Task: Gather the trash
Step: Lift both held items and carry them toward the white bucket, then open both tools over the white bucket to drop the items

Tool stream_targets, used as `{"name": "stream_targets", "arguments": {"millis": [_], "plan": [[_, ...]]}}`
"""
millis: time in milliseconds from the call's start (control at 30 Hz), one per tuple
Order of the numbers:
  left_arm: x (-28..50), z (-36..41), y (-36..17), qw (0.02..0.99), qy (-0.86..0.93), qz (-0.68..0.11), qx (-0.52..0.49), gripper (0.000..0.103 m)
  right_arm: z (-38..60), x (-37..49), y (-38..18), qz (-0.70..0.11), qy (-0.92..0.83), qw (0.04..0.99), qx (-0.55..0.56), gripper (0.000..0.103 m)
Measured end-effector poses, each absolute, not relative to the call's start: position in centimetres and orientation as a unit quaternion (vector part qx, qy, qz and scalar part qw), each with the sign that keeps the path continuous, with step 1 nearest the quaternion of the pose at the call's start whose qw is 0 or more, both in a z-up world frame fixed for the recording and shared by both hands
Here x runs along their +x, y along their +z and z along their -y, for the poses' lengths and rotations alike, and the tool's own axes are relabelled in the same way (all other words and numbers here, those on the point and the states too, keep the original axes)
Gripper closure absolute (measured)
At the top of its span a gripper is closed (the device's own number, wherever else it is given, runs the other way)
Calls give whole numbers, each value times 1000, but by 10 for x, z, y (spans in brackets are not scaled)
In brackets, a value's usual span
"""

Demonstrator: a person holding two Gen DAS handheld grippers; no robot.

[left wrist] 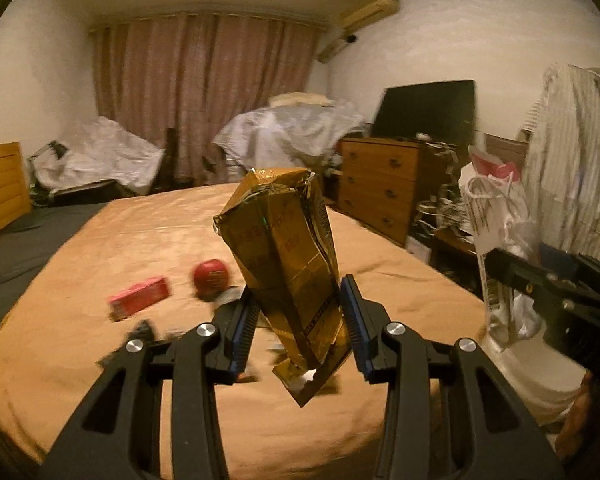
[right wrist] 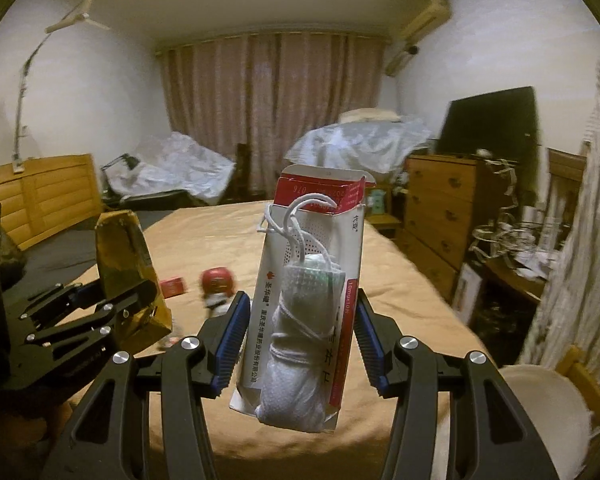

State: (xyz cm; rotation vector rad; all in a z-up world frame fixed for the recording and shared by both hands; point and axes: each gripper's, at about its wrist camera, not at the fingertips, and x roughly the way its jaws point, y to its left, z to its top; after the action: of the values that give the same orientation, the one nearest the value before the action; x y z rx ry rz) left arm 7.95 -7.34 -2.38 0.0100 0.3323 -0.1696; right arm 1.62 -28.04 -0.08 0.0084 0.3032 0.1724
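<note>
My left gripper (left wrist: 300, 300) is shut on a crumpled gold foil bag (left wrist: 284, 252), held upright above the bed; from the right wrist view the same gold bag (right wrist: 126, 256) shows at the left in that left gripper (right wrist: 100, 304). My right gripper (right wrist: 298, 312) is shut on a white and red carton (right wrist: 312, 240) with a crumpled white mask and its strings (right wrist: 296, 344) pressed against its front. In the left wrist view that carton (left wrist: 496, 248) and the right gripper (left wrist: 540, 280) appear at the right edge. A small red box (left wrist: 138, 298) and a red round container (left wrist: 211, 277) lie on the bedspread.
The tan bedspread (left wrist: 100, 360) fills the foreground, a grey sheet (left wrist: 16, 248) at its left. A wooden dresser (left wrist: 384, 184) with a dark screen stands right of the bed. Covered heaps sit below the curtains (left wrist: 204, 92). A white cushioned chair (right wrist: 540, 404) is at lower right.
</note>
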Motion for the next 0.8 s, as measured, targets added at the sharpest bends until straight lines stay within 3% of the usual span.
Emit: {"name": "stream_targets", "arguments": {"millis": [333, 533, 800], "plan": [[95, 181, -18, 965, -193, -178, 27, 63, 423, -4, 10, -168, -12, 986, 16, 50], [102, 247, -23, 944, -260, -200, 44, 63, 517, -6, -3, -223, -55, 973, 34, 50], [124, 331, -64, 886, -349, -301, 59, 63, 619, 16, -50, -325, -66, 939, 89, 50]]}}
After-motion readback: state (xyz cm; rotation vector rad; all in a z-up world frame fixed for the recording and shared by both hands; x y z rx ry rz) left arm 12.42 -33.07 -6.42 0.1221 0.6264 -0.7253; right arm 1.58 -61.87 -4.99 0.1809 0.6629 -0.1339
